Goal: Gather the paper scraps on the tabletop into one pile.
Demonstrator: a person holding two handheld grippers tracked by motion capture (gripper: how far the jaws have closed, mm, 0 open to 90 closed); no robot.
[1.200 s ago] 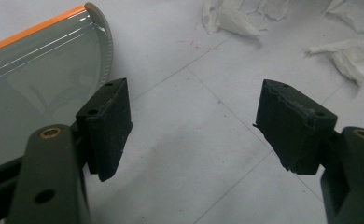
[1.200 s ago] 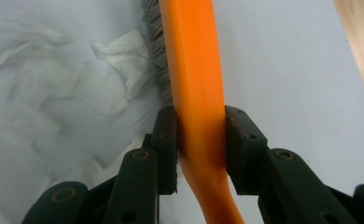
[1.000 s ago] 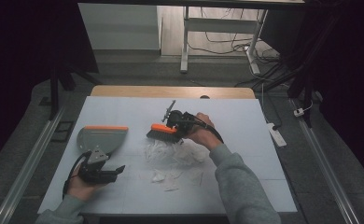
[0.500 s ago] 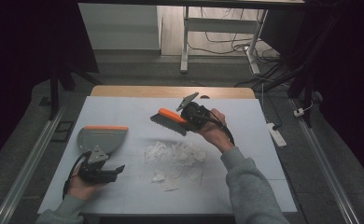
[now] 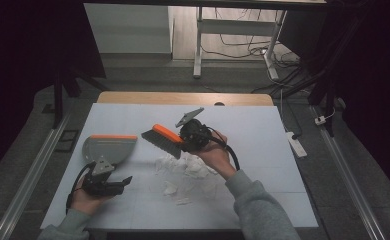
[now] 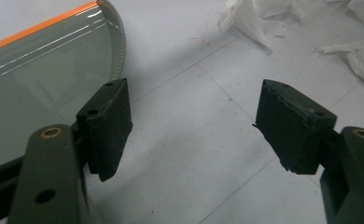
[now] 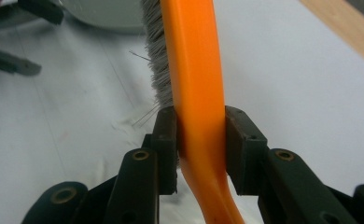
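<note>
A: Start at the tongs. What is the right gripper [image 7: 201,140] doing?

B: Its jaws are pinched on the orange handle of the brush [image 7: 194,70]. In the right gripper view the pads press both sides of the handle, and the grey bristles run up the left of it.

A: And the left gripper [image 6: 194,126]?

B: Its jaws stand spread wide with nothing between them, just bare white table [image 6: 180,140]. The grey dustpan [image 6: 45,70] with its orange edge lies just beside the left jaw; whether it touches I cannot tell.

A: Where does the brush sit over the table?

B: In the high view the brush [image 5: 162,140] is held above the table, out to the left of the right gripper [image 5: 185,140], bristles pointing down toward the pile of crumpled white paper scraps [image 5: 185,167]. It is between the dustpan [image 5: 108,147] and the person's right hand [image 5: 213,152].

A: What differs from a second ago?

B: Then the brush was down low at the far edge of the scraps. Since then the right hand has lifted it and the brush head has swung leftward, nearer the dustpan. The grip on the handle has not changed.

A: And the left side?

B: The left gripper [image 5: 120,182] has stayed put near the table's front left, open as before. The dustpan has not shifted.
</note>
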